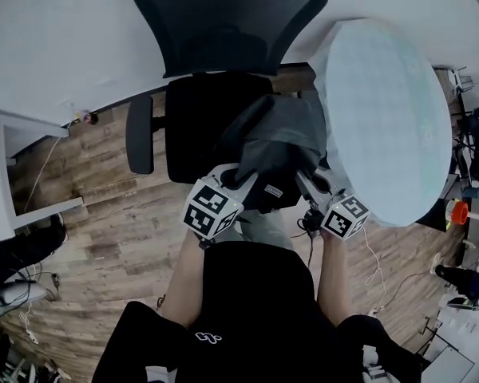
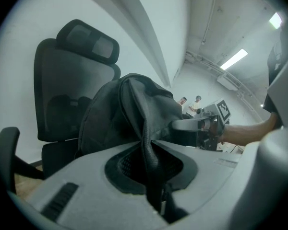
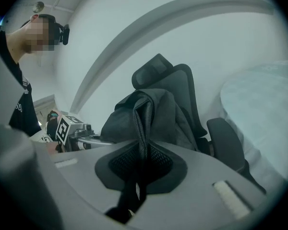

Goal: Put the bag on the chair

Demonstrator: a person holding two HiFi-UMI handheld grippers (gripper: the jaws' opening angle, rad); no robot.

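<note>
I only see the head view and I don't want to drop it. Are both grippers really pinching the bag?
Observer: Yes, the left gripper is shut on a black strap of the bag.
Operator: And the other one?
Observer: The right gripper is shut on a strap too.
Operator: Is anybody watching?
Observer: The left gripper view shows two people far off, beyond the right gripper.

Cool, even indoor light, with ceiling strip lights (image 2: 235,59) glaring in the left gripper view, leaves the dark bag (image 1: 279,138) almost without detail, while both gripper views bend strongly toward black-vignetted edges and their nearest foreground is soft, out of focus.
</note>
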